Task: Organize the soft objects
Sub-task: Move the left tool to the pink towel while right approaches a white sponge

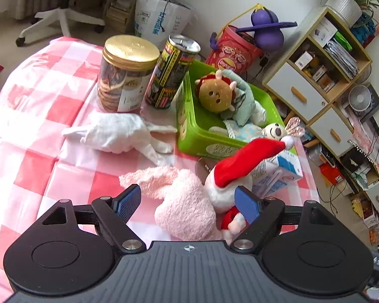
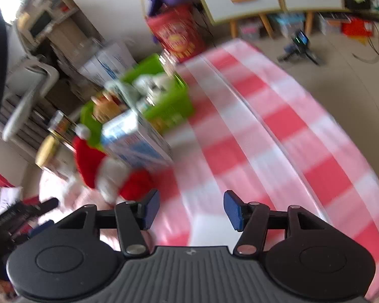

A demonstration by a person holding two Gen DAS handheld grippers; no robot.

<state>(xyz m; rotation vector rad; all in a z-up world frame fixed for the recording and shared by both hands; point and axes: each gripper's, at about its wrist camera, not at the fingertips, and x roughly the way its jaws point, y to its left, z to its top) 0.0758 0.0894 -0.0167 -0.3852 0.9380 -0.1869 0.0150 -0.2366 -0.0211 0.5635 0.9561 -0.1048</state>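
Left gripper point(image 1: 188, 203) gapes wide around the pink plush point(image 1: 187, 202) unpressed; right gripper point(image 2: 191, 210) hangs parted, empty, above the tablecloth point(image 2: 278, 136).

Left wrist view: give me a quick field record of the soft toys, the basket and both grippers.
basket: green basket, holds a doll and a rabbit toy
on cloth: white cloth toy, pink plush, Santa toy
left gripper: open, jaws either side of the pink plush, not pressing
right gripper: open, nothing between jaws
hard items: jar, can, carton
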